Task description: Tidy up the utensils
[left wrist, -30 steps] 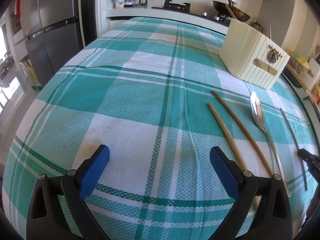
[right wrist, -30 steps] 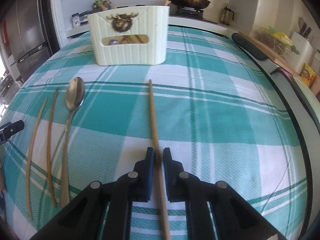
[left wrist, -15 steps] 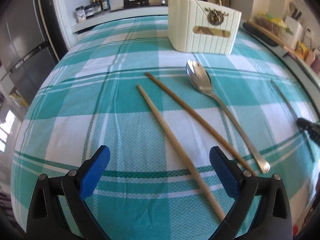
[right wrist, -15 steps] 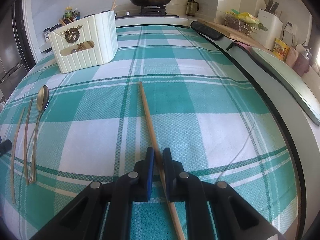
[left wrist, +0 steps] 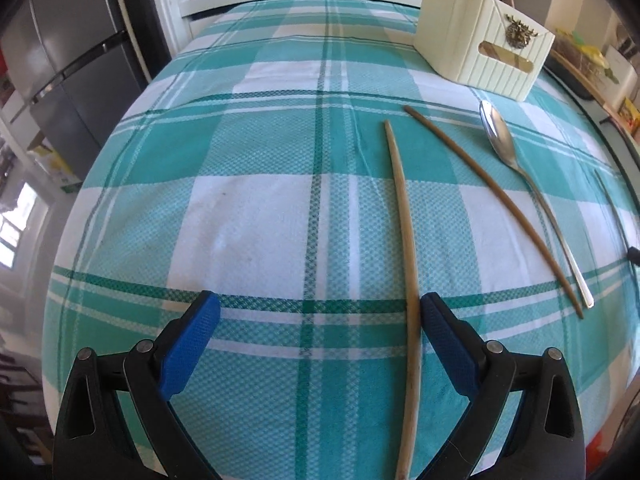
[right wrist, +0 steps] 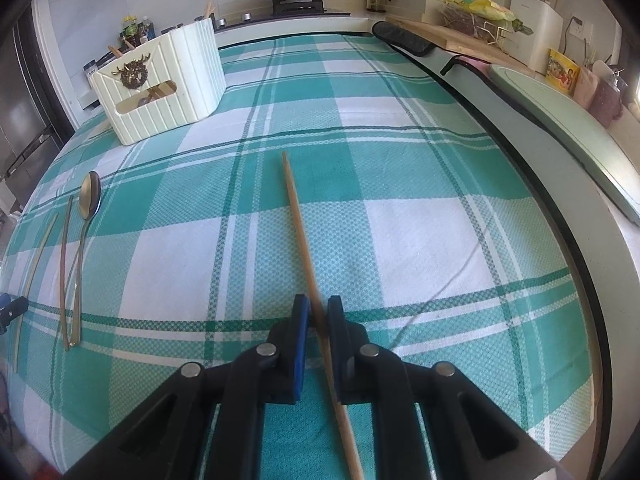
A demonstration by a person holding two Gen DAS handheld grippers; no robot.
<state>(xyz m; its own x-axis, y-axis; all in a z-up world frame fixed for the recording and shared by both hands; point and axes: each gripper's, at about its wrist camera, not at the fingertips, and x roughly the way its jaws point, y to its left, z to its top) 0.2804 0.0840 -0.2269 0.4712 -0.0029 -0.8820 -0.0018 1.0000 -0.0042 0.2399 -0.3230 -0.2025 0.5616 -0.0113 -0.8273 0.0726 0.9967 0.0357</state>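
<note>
Clamping a chopstick (right wrist: pixel 298 216), the right claw (right wrist: pixel 318 312) aims it toward eleven o'clock. Left claw (left wrist: pixel 320 312) gapes wide, another chopstick (left wrist: pixel 404 216) running toward twelve just inside its right finger.

We see a teal-and-white plaid cloth (right wrist: pixel 400 208) with thin dark green lines covering the surface. Our left claw (left wrist: pixel 320 320) and right claw (right wrist: pixel 318 312) are black with blue pads. The chopsticks are tan, one pale (left wrist: pixel 404 216), one darker brown (left wrist: pixel 480 188). The spoon (left wrist: pixel 500 136) is shiny silver. The ribbed box (right wrist: pixel 168 84) is cream with a bronze ornament.
</note>
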